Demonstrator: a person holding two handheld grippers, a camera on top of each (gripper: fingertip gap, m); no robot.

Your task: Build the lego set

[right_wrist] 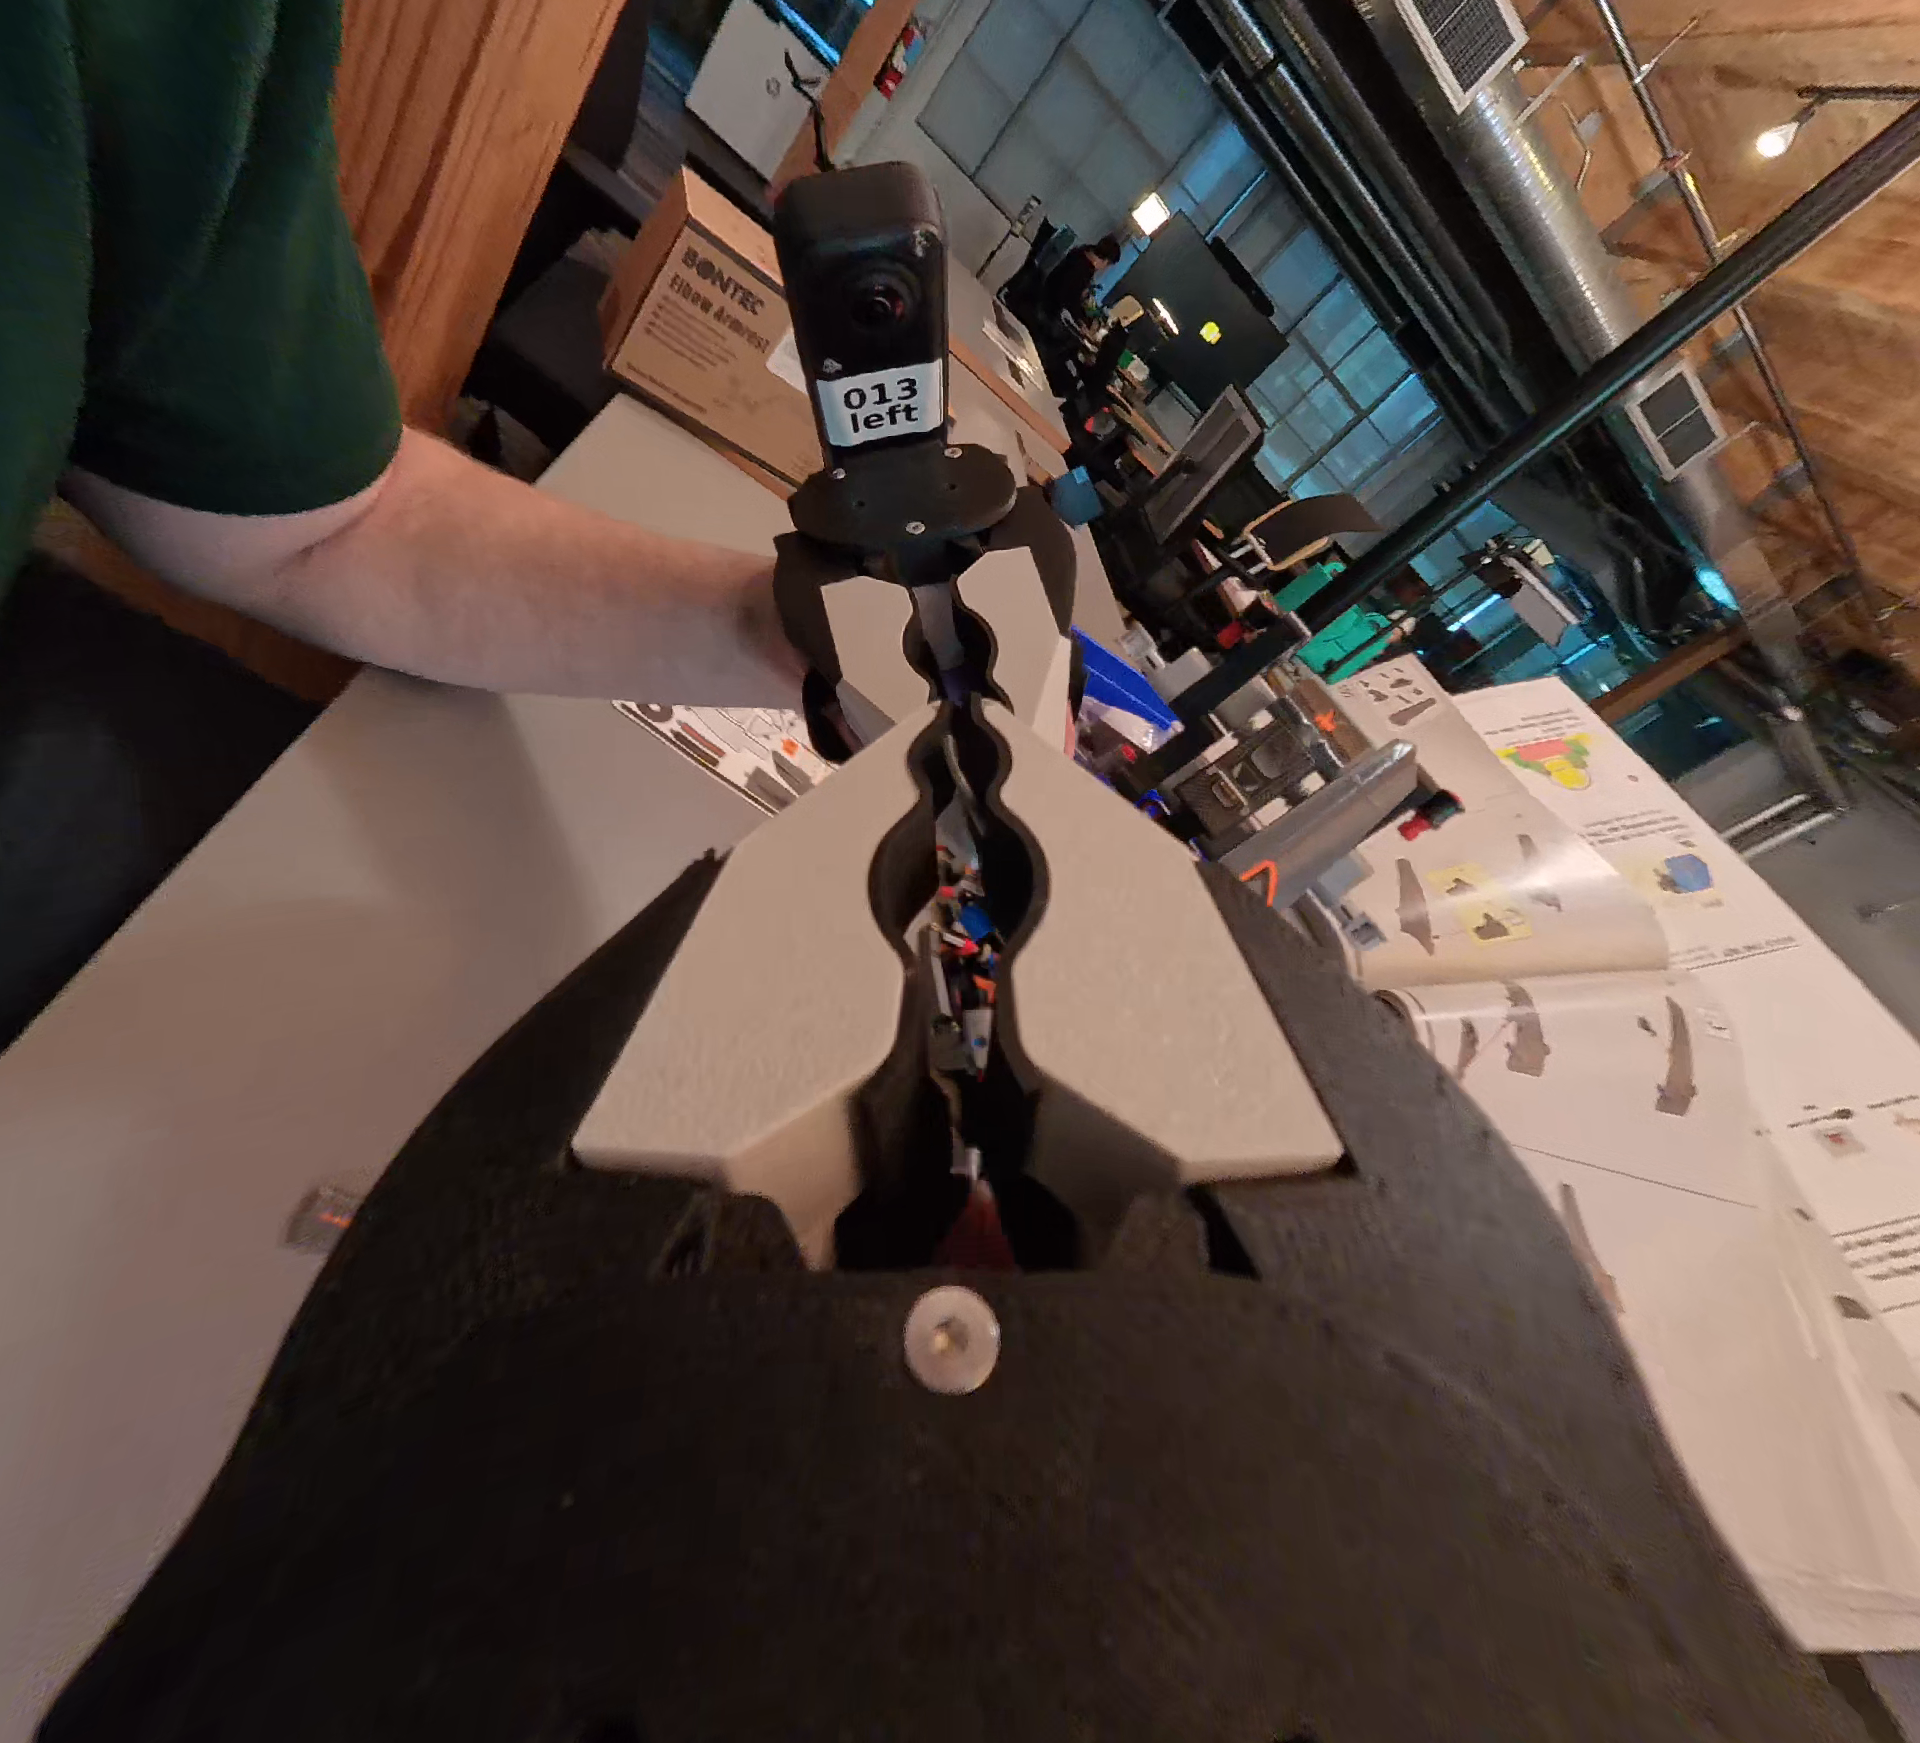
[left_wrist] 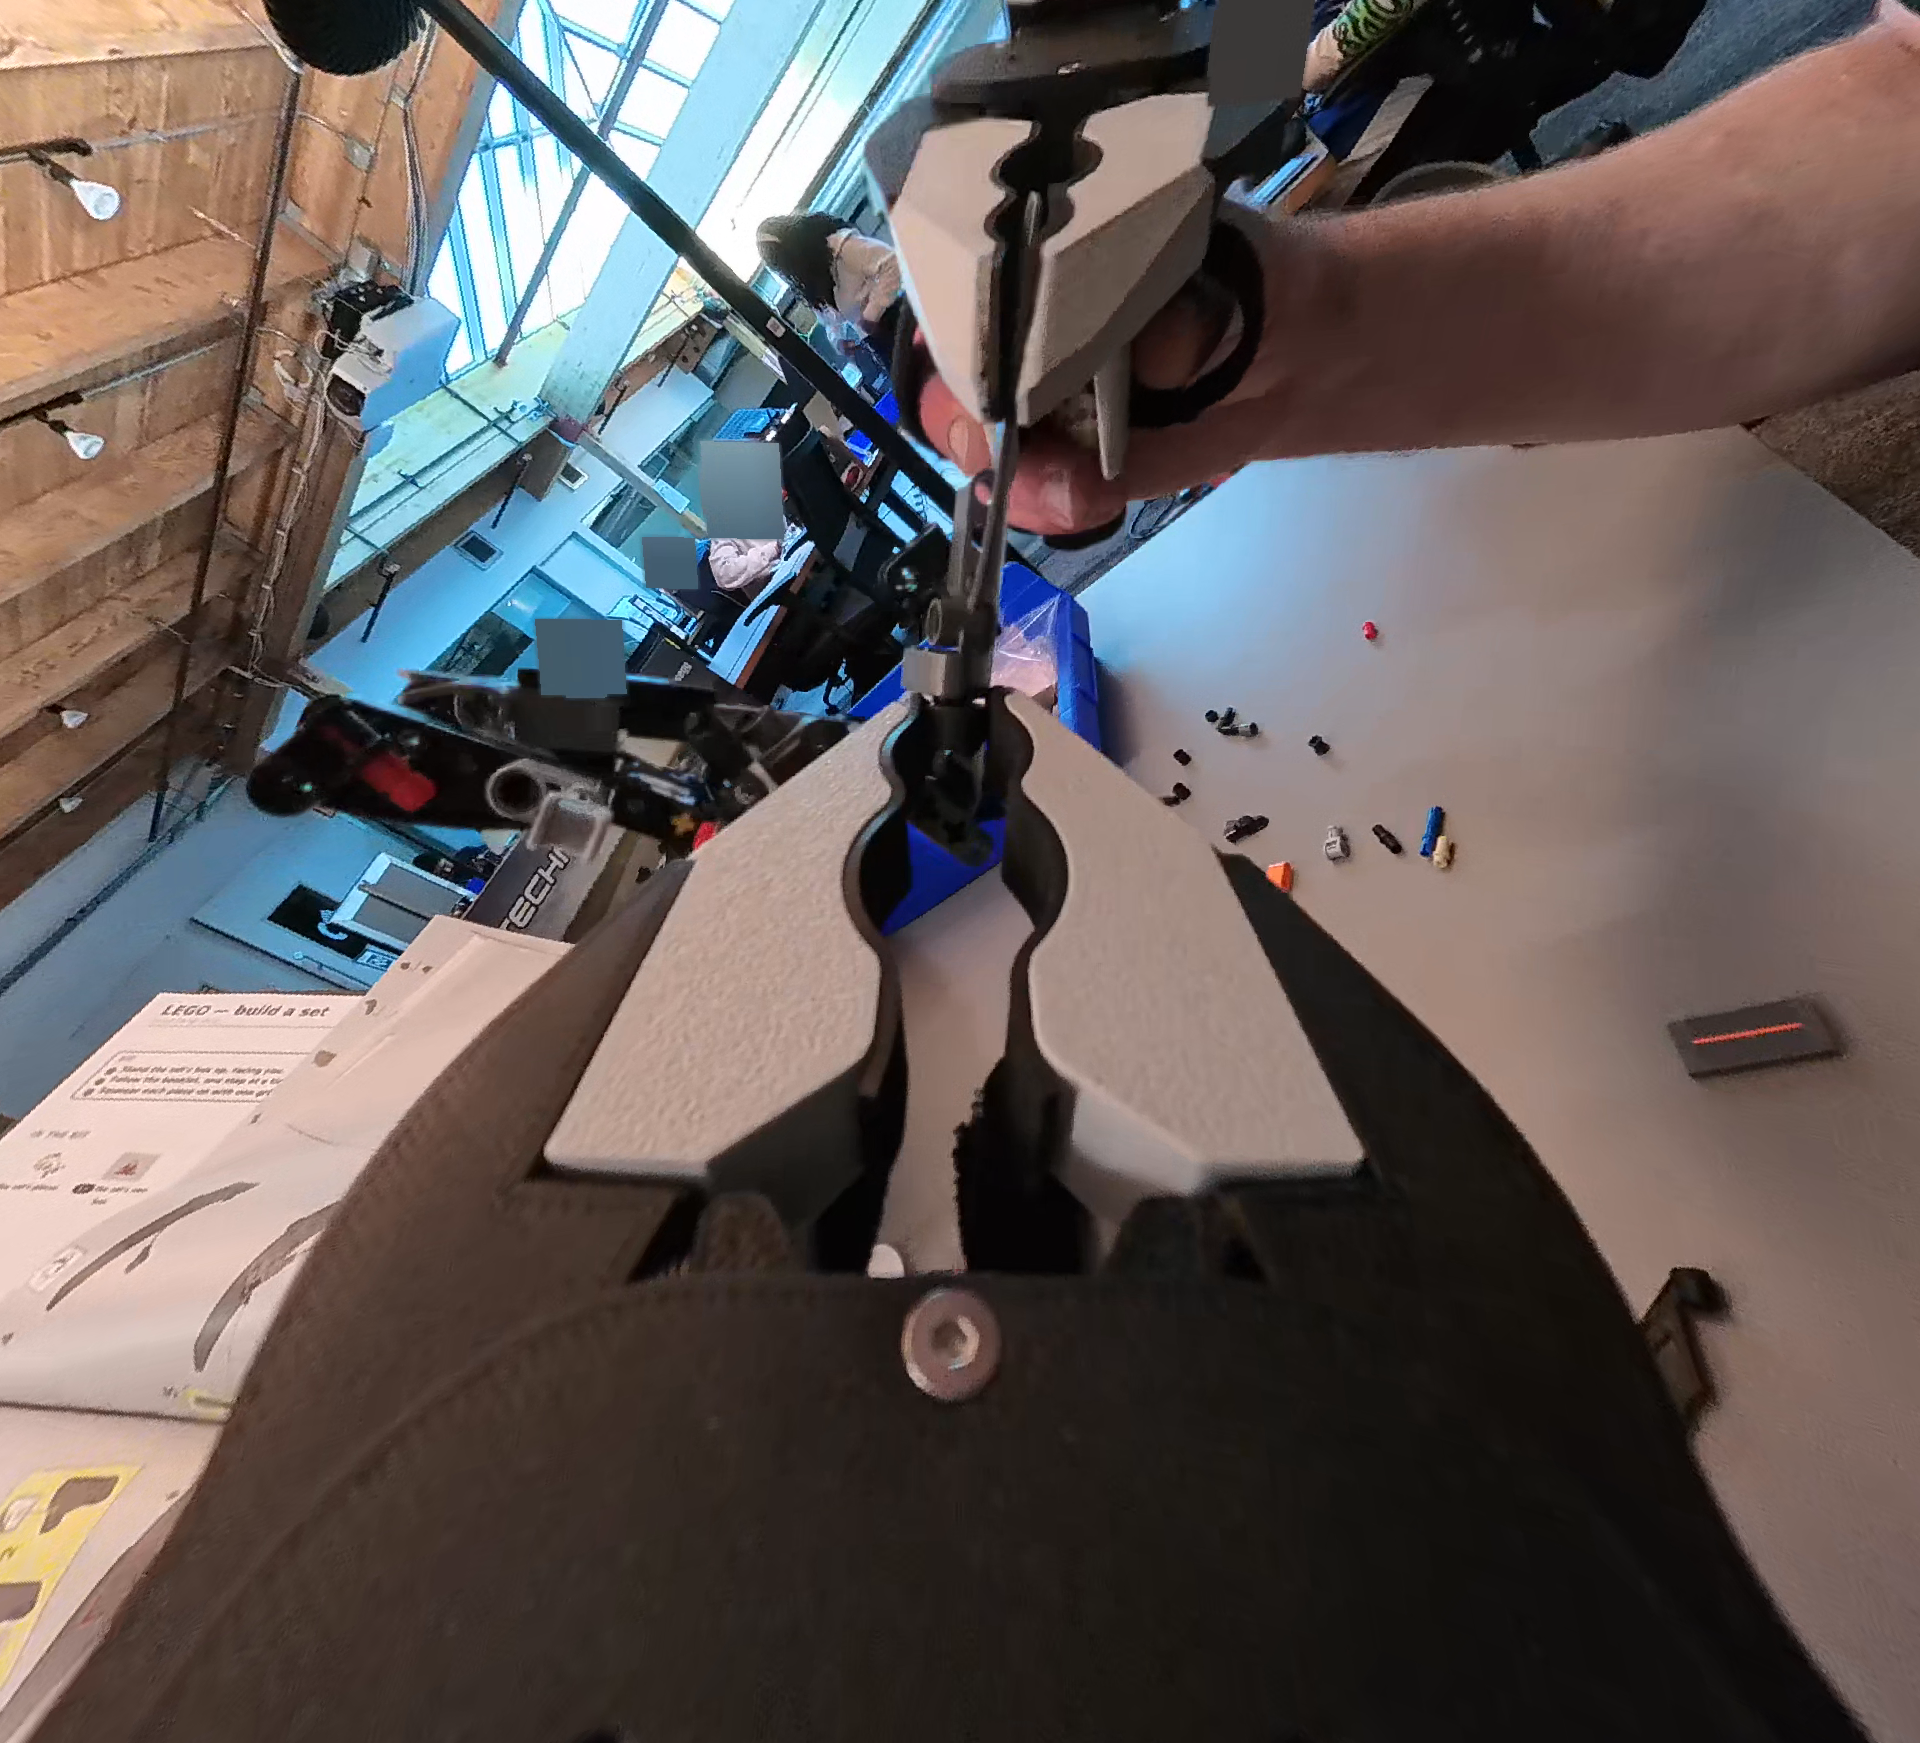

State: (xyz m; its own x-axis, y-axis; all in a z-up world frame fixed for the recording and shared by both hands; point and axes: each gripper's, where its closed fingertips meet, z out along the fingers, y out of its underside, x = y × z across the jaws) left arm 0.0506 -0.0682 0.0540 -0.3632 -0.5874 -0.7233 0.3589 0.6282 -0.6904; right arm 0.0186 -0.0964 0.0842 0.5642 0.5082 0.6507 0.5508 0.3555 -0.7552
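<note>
In the left wrist view my left gripper (left_wrist: 961, 711) is shut on a small black and grey lego assembly (left_wrist: 951, 774) and holds it above the grey table (left_wrist: 1455, 706). A thin grey lego beam (left_wrist: 977, 540) rises from that assembly to my right gripper (left_wrist: 997, 417), which comes in from above and is shut on the beam's upper end. In the right wrist view my right gripper (right_wrist: 956, 719) meets the left gripper (right_wrist: 951, 680) tip to tip. The piece between them is mostly hidden there.
Several small loose pieces (left_wrist: 1340, 820) lie on the table to the right. A blue bin (left_wrist: 1060, 644) stands behind the grippers. A partly built black car model (left_wrist: 468, 758) and instruction sheets (left_wrist: 187, 1122) are on the left. A small dark block (left_wrist: 1756, 1033) lies at the right. Across from one pair of fingers to the other is roughly 5 centimeters. Both grippers' tips are roughly 25 centimeters from the small dark block (left_wrist: 1756, 1033).
</note>
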